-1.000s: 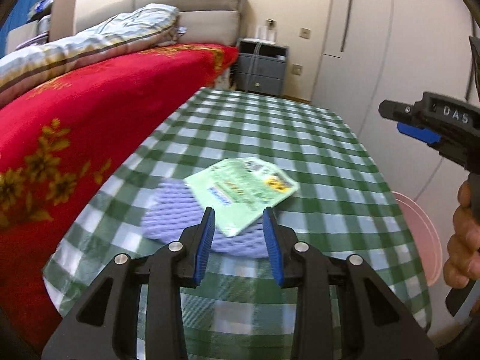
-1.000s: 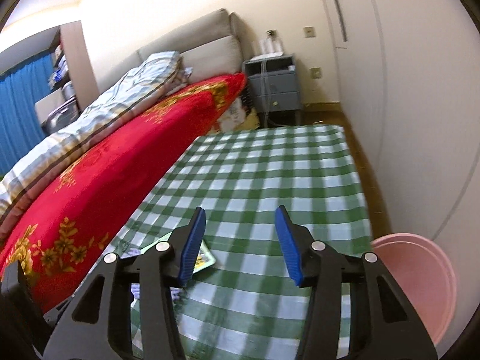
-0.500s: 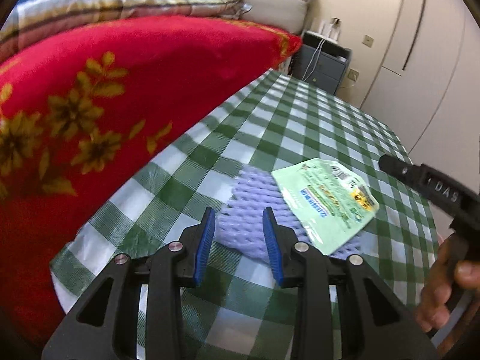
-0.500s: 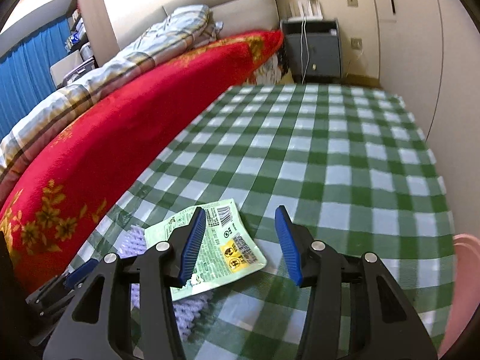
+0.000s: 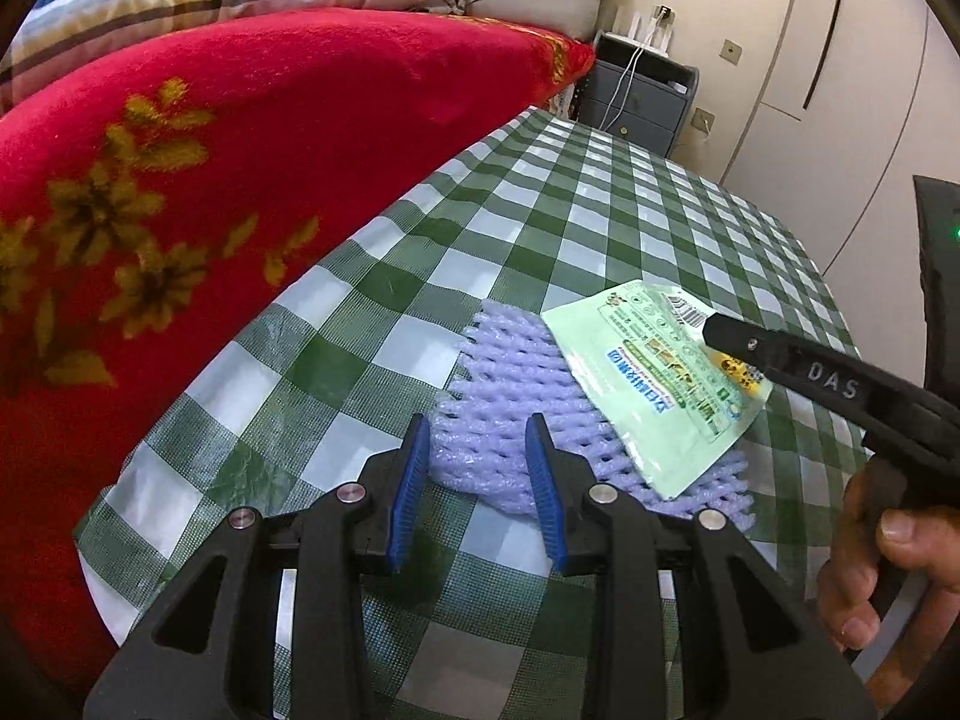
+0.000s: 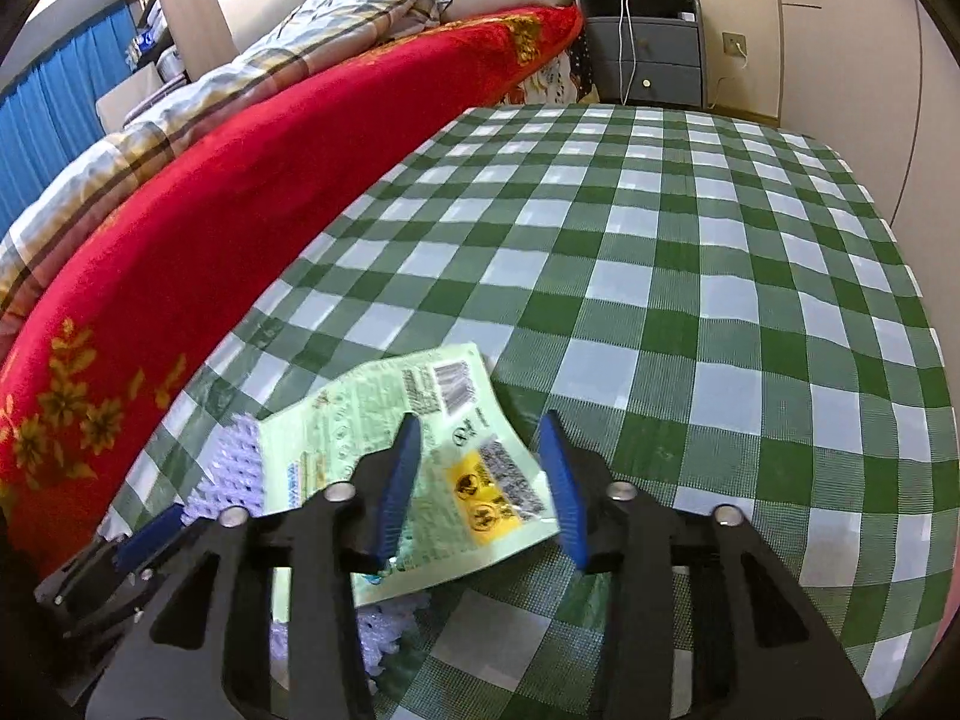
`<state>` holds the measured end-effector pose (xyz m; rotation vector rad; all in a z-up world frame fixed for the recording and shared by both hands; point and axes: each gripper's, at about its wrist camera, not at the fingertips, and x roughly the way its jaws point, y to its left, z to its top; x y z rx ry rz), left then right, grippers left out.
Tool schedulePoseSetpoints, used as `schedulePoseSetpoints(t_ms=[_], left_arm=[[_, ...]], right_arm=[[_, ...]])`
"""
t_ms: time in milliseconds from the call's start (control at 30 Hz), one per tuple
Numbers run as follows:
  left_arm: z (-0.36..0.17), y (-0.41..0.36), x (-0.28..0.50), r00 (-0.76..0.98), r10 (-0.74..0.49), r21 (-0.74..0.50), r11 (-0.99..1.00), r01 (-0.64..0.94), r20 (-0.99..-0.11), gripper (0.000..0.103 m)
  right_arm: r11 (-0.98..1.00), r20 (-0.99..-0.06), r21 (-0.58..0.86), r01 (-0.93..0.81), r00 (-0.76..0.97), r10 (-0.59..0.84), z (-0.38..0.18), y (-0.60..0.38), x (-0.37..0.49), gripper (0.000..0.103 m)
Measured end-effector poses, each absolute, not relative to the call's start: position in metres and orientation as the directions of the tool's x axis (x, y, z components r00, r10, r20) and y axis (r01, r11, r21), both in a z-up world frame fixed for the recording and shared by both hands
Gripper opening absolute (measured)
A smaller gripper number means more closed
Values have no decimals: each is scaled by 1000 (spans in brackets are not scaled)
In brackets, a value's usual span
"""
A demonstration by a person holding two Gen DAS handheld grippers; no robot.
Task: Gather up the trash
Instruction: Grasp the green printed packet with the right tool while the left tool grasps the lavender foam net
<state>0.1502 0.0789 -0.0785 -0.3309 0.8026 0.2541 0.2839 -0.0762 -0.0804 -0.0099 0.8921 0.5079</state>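
Observation:
A purple foam fruit net (image 5: 510,396) lies on the green-and-white checked tablecloth (image 5: 540,228) near its front edge. A light green printed wrapper (image 5: 654,378) lies partly on top of it. My left gripper (image 5: 477,426) is open, its blue pads astride the near left edge of the net. My right gripper (image 6: 480,432) is open, low over the wrapper (image 6: 420,420), pads either side of its right half. The net (image 6: 231,468) peeks out at the wrapper's left. The right gripper's body (image 5: 828,384) crosses the left wrist view.
A bed with a red flowered blanket (image 5: 180,180) runs along the table's left edge. A grey nightstand (image 6: 645,60) stands beyond the far end. White cupboard doors (image 5: 840,60) line the right side. A pink edge (image 6: 951,606) shows at the right.
Both grippers have moved down and closer to the trash. The left now brackets the net's edge; the right has come over the wrapper. Both stay open.

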Motion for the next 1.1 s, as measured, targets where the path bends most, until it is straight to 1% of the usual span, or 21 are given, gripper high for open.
schedulePoseSetpoints(t_ms=[33, 67, 200, 300, 333, 500, 733, 867, 1100], left_arm=[[-78, 78, 150, 670, 97, -193, 919, -345, -736, 32], [-78, 79, 150, 670, 94, -196, 919, -343, -736, 32], [-78, 78, 152, 671, 88, -194, 922, -334, -736, 25], [-76, 78, 152, 675, 85, -197, 923, -330, -733, 18], [-74, 78, 152, 678, 84, -200, 923, -330, -730, 16], [-63, 76, 148, 701, 70, -217, 925, -312, -709, 14], [-48, 68, 141, 732, 49, -225, 936, -271, -679, 13], [-32, 61, 136, 760, 43, -208, 950, -232, -649, 12], [-9, 52, 130, 795, 20, -200, 964, -177, -606, 12]], right_arm=[[883, -748, 193, -428, 518, 415, -81, -76, 283, 33], [882, -749, 193, -430, 517, 415, -81, -77, 283, 27], [880, -746, 187, -438, 520, 417, -81, -80, 279, 20], [880, -738, 197, -433, 526, 424, -76, -86, 275, 10], [878, -735, 205, -433, 525, 430, -75, -88, 274, 5], [877, -701, 214, -430, 558, 445, -55, -101, 263, 3], [885, -653, 197, -422, 616, 440, -20, -116, 243, 1], [887, -624, 160, -433, 652, 430, 5, -121, 227, 1], [906, -612, 95, -412, 694, 380, 40, -132, 205, 0]])
